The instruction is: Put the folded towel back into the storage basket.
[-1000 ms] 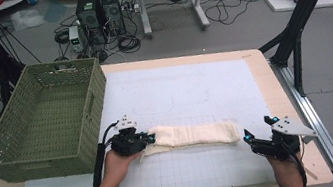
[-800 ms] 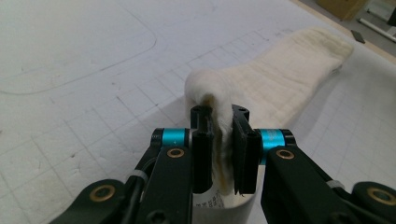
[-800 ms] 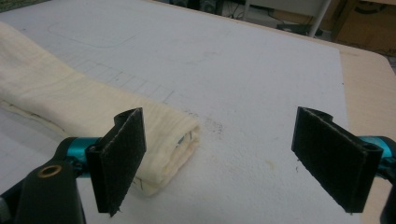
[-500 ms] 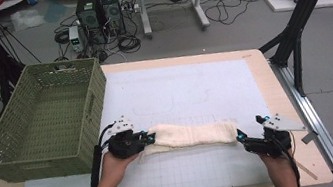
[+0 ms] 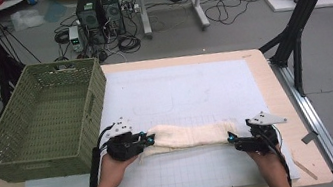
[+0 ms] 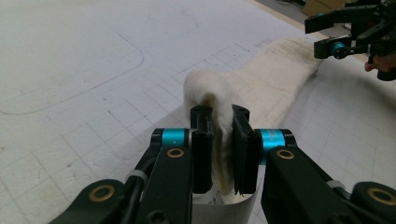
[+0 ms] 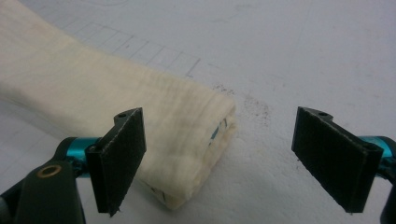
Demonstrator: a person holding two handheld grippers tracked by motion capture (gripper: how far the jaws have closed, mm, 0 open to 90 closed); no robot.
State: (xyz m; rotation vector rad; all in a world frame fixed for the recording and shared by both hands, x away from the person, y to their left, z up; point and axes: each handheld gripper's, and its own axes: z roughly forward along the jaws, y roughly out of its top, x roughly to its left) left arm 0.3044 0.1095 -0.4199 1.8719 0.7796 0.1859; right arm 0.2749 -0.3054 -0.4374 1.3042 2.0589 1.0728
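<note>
Left gripper [image 5: 145, 138] has its jaws clamped on one end of the folded cream towel [image 5: 189, 135], cloth bunched up between the pads. Right gripper [image 5: 233, 139] stands wide open at the towel's other end, jaws straddling the folded corner without touching it. Towel lies lengthwise on the white grid mat [image 5: 189, 90], near the front edge, beside the green basket [image 5: 42, 123]. My reading: one end secured, second grasp not yet made; closing the right jaws, lifting and moving the towel remain.
</note>
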